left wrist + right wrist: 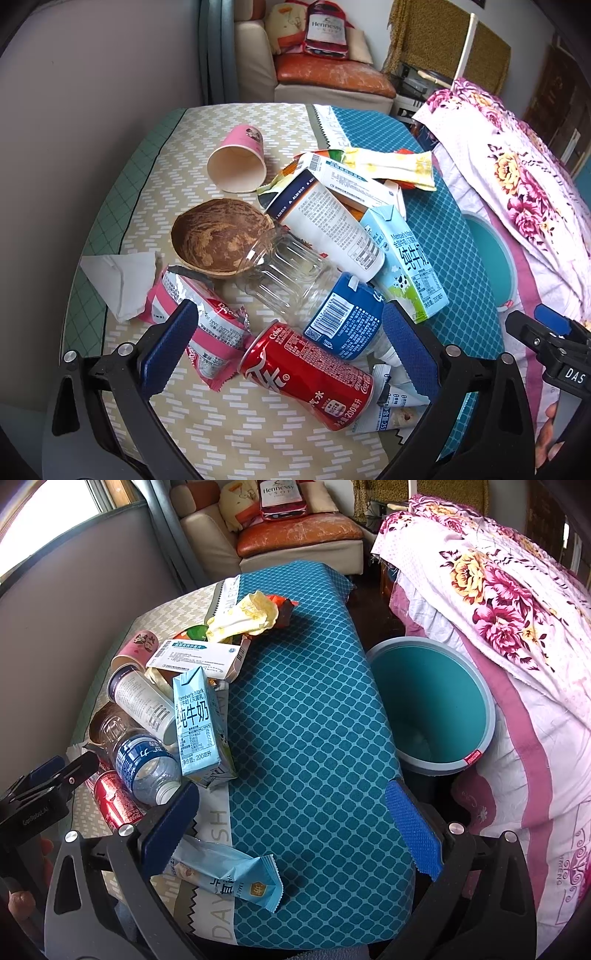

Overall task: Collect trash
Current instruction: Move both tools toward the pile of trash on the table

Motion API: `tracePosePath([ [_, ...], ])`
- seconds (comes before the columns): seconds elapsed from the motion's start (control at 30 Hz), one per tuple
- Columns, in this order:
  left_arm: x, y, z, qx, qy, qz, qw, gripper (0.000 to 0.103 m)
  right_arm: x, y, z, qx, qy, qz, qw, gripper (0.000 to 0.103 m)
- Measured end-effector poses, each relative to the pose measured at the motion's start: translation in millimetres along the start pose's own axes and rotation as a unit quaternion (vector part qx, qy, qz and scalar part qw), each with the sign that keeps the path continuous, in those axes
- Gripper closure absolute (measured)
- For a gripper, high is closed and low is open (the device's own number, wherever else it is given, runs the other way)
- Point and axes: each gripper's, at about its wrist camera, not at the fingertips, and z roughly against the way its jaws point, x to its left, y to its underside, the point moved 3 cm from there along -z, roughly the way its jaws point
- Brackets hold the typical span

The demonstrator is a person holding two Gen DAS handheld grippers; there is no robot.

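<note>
Trash lies piled on the table. In the left wrist view my left gripper [288, 347] is open and empty above a red Coke can [306, 380], with a blue-labelled plastic bottle [347, 325] and a pink snack wrapper [199, 332] close by. Behind them lie a clear glass jar [288, 277], a coconut shell half [218, 240], a pink paper cup [238, 160] and a milk carton [410, 262]. My right gripper [291, 827] is open and empty over the teal tablecloth [306, 709], beside a light-blue snack wrapper [225, 875]. A teal bin [432, 705] stands on the floor to the right.
A bed with a floral cover [517, 627] crowds the bin on the right. A sofa [325, 77] stands beyond the table. A white tube carton [328, 229], a medicine box [195, 657], a yellow wrapper [243, 616] and a white napkin [118, 280] also lie on the table.
</note>
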Motion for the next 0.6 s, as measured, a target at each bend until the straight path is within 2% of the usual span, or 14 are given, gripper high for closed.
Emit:
tracePosePath([
  [0.6,12.7,-5.1,-5.7,0.005,0.000,0.007,1.0000,0.004,6.7,-6.5,-7.5,0.018,-0.009,0.003,1.000,0.006],
])
